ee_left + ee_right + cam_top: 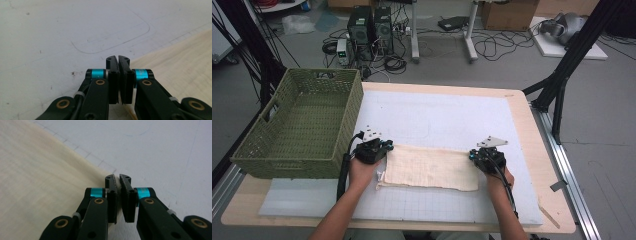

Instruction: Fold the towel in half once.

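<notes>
Basket (297, 125) stands beside cloth (429, 167) on table (532, 140).

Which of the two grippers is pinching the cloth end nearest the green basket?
The left gripper: it is shut on the cloth at the end beside the green basket. The right gripper grips the opposite end, toward the table's bare side.

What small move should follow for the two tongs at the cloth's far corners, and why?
Probably lift both corners slightly and draw them toward the near edge to fold the cream cloth. The left tongs and right tongs are each shut at a far corner, and the cloth lies flat on the white mat.
</notes>
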Demonstrator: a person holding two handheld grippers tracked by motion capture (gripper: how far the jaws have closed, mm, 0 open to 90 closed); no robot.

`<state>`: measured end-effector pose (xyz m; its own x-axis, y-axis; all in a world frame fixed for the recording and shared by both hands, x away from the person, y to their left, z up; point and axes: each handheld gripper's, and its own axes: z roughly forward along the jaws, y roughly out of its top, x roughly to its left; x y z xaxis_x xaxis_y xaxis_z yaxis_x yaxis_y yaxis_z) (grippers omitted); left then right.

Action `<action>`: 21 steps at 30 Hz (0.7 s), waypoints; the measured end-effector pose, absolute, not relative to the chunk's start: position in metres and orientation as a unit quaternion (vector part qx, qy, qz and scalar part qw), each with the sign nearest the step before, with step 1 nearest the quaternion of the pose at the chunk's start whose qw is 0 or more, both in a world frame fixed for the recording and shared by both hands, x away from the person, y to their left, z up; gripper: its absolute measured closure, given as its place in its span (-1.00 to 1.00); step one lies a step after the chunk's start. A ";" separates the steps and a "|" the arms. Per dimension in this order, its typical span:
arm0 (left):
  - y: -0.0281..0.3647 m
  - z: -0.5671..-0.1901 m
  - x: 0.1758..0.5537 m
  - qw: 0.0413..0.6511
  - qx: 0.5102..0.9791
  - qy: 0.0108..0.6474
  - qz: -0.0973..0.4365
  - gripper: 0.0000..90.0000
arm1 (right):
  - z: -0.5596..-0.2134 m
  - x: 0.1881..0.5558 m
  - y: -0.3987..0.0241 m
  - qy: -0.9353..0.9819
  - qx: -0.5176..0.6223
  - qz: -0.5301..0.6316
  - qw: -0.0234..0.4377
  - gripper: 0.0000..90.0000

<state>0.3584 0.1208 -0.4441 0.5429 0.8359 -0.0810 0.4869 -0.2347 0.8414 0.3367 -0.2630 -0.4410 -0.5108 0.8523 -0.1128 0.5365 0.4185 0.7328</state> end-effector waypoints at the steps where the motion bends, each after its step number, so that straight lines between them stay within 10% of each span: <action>1: 0.121 -0.443 0.361 0.441 0.758 0.437 0.201 0.93 | -0.440 0.339 -0.262 0.805 0.431 0.326 0.245 0.89; 8: 0.122 -0.445 0.370 0.430 0.757 0.447 0.205 0.89 | -0.437 0.358 -0.258 0.791 0.439 0.337 0.262 0.76; 12: 0.128 -0.444 0.370 0.451 0.740 0.459 0.195 0.24 | -0.434 0.360 -0.263 0.774 0.457 0.346 0.270 0.39; 21: 0.135 -0.428 0.352 0.497 0.729 0.427 0.197 -0.12 | -0.419 0.339 -0.283 0.768 0.439 0.395 0.247 0.24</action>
<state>0.3518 0.1353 -0.4282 0.5572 0.8188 -0.1384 0.4272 -0.1398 0.8933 0.3392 -0.2826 -0.4187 -0.4928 0.8695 -0.0328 0.4797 0.3029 0.8235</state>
